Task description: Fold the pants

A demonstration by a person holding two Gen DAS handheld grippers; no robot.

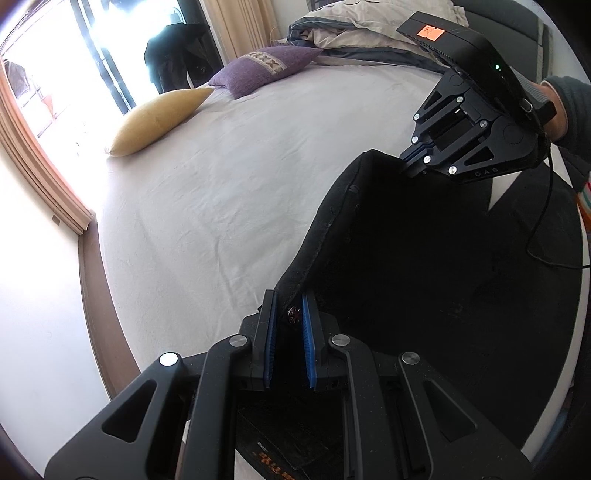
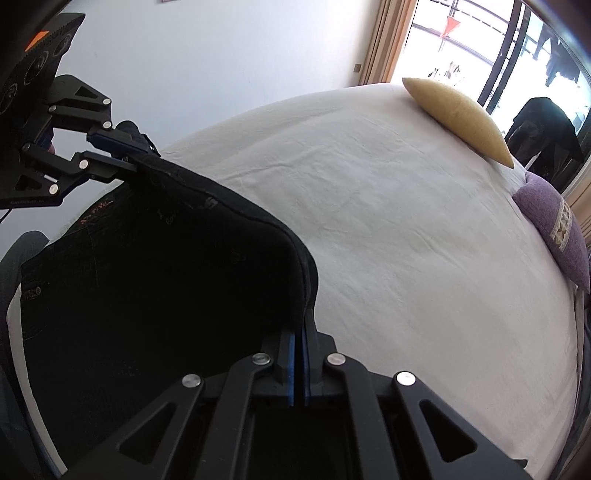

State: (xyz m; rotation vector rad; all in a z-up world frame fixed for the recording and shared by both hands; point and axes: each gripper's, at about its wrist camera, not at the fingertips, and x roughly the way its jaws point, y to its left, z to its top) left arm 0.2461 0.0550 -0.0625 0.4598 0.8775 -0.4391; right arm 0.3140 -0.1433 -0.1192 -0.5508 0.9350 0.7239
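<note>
1. Our left gripper [image 1: 290, 306] was clenched on the pants [image 1: 424, 258], its blue pads [image 1: 307, 325] pinching the waistband edge beside a metal button [image 1: 294, 314].
2. Our right gripper [image 2: 298, 332] was clenched on the same waistband further along, pads pressed together with black cloth between them.
3. From the left wrist, we saw the right gripper up and to the right, biting the far corner of the fabric, a sleeve [image 1: 569, 107] behind it.
4. The pants hung between both grippers, their top edge stretched in a curved line and raised off the bed [image 1: 229, 177]; the rest draped down toward the near edge of the mattress.
5. The sheet beyond the pants lay wrinkled.
6. A yellow pillow [image 2: 458, 118] and a purple pillow [image 2: 557, 229] sat well apart from the pants, near the window [image 2: 461, 40].
7. Bedding [image 1: 354, 29] lay heaped at the head of the bed.
</note>
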